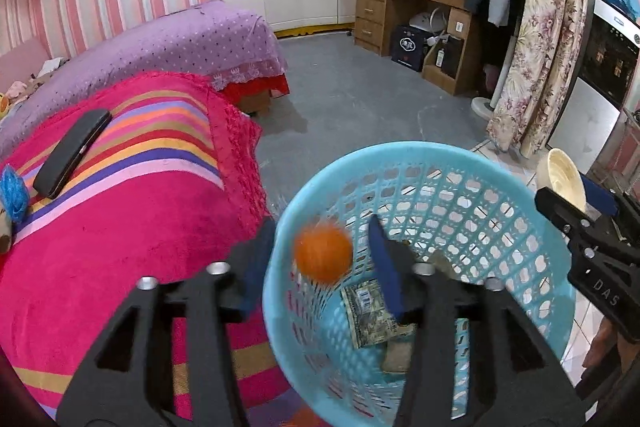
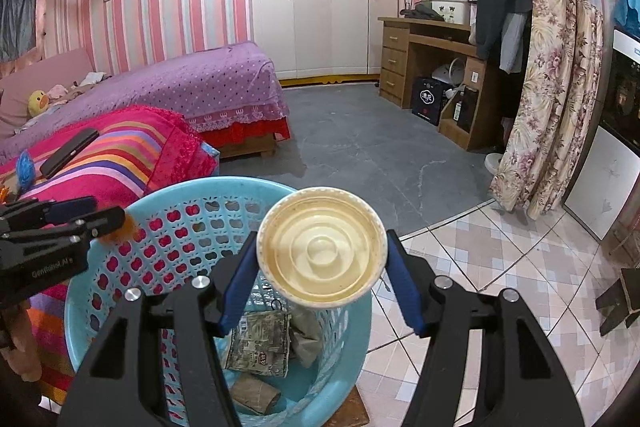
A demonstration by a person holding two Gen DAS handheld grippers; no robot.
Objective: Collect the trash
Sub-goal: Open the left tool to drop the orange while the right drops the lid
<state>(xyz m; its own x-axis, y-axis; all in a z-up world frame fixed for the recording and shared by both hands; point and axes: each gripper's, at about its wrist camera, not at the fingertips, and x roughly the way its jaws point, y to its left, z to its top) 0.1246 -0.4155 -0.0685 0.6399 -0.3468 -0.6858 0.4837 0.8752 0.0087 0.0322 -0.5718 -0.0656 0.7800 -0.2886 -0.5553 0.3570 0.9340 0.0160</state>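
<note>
Orange ball [image 1: 323,254] between left claw [image 1: 318,259] fingers

a blurred orange ball [image 1: 323,255] hangs just inside the rim of the pale blue lattice basket [image 1: 532,255], above a crumpled wrapper [image 2: 262,345] and cardboard tube [image 2: 256,395] (both lying at the bottom).

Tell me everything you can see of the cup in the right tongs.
The cup is cream-coloured, probably paper or plastic, round, with a ringed bottom facing the camera. It lies sideways, pinched between the right tongs' blue pads, above the blue basket's open mouth. Only the pads touch it. Its contents, if any, are hidden.
</note>
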